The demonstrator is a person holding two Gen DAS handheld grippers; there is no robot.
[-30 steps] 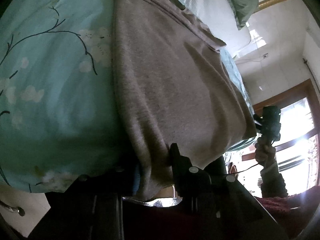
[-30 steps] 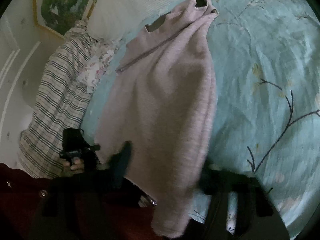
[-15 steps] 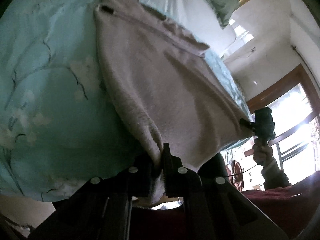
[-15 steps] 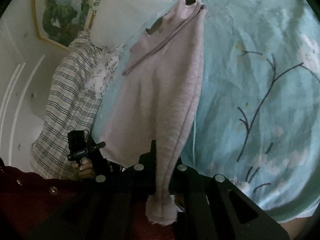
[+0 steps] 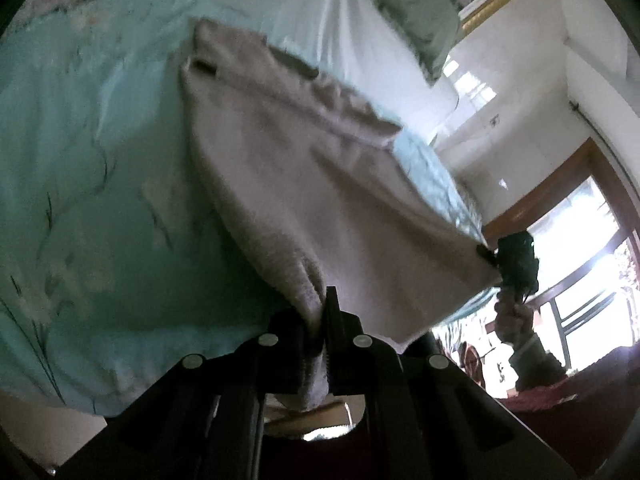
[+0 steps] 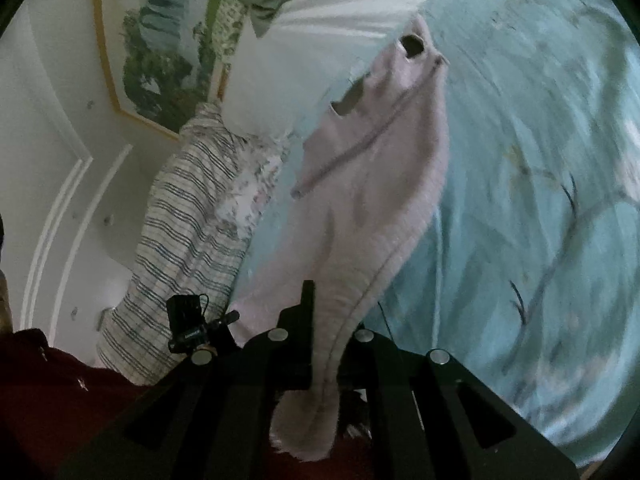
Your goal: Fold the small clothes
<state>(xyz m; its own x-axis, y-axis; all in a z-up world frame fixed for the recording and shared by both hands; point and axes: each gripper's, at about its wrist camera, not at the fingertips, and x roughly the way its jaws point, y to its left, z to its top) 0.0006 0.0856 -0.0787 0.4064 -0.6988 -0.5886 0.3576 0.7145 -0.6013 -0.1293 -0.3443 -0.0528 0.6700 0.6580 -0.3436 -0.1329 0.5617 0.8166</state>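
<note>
Pinkish-grey knitted top (image 5: 304, 184) lies stretched over the pale blue bedsheet with dark twig and flower prints (image 5: 80, 184), its neck end far away near the white pillow (image 5: 360, 44). Its near edge is lifted off the bed. The left gripper (image 5: 322, 320) has its jaws pressed together, pinching one near corner of the top. The right gripper (image 6: 320, 320) pinches the other near corner, and a flap of cloth hangs down past its jaws. A striped and checked blanket (image 6: 184, 240) sits bunched at the left side of the bed. A framed picture of green trees (image 6: 156, 40) hangs on the far wall.
</note>
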